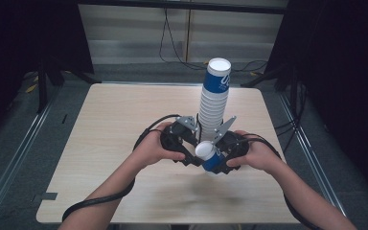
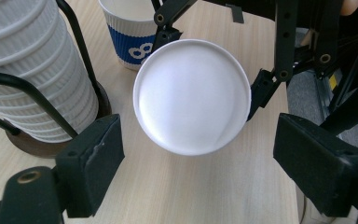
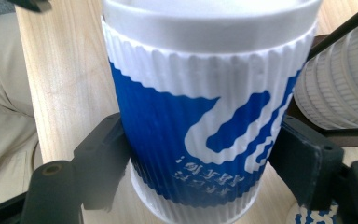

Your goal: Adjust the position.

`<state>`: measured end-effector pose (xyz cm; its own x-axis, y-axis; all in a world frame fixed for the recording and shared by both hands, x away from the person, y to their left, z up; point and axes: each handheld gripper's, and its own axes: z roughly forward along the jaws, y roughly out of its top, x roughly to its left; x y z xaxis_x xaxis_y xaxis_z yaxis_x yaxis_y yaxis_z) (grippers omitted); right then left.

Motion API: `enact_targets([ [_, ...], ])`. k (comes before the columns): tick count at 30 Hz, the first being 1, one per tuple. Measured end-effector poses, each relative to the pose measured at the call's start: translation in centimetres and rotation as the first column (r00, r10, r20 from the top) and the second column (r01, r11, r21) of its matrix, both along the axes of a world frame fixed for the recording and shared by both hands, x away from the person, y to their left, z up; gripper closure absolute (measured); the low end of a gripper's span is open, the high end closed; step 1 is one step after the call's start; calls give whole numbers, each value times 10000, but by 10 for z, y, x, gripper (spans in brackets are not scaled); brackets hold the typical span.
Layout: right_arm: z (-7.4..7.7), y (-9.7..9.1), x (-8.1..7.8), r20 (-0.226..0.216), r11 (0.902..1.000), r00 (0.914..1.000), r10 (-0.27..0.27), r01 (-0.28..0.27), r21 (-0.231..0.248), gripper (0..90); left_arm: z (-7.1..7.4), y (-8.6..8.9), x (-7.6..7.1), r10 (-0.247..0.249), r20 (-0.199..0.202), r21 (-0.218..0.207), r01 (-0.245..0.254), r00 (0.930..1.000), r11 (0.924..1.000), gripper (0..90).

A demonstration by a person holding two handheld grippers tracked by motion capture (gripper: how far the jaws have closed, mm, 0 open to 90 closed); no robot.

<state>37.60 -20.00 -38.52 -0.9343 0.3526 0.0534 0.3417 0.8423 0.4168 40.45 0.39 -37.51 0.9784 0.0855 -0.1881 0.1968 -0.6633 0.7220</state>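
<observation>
While clamped by right hand-held gripper [image 3: 200, 154]: blue-and-white cup [image 3: 200, 116], lettering unreadable.

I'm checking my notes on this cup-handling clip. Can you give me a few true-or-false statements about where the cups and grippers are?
1. The right gripper clamps a blue-and-white cup. True.
2. The left gripper grips that cup too. False: its jaws stand open, the cup's white end beyond them.
3. The cup stack lies flat on the table. False: it stands upright in a wire holder.
4. Another cup stands on the table. True.
</observation>
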Motion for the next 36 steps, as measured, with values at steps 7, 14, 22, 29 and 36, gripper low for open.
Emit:
enact_targets([
  [7, 0, 1, 0, 22, 9999, 9999, 156, -156, 5, 233, -1, -6, 1, -139, -122, -92, 138, 9998, 9999, 192],
  [14, -2, 3, 0, 21, 9996, 9996, 278, -278, 36, 233, -4, -10, 0, -238, -147, 67, 239, 9996, 9997, 203],
  [22, -2, 6, 0, 66, 9990, 9990, 438, -438, 33, 232, -5, -11, 1, -310, -60, 116, 311, 9995, 9994, 241],
  [29, -3, 8, 0, 34, 9988, 9989, 465, -466, 128, 232, -5, -9, 2, -281, -52, 158, 281, 9996, 9995, 290],
  [36, -2, 8, -1, 154, 9980, 9984, 546, -550, 301, 231, -3, -6, 2, -173, -129, 109, 175, 9998, 9998, 296],
])
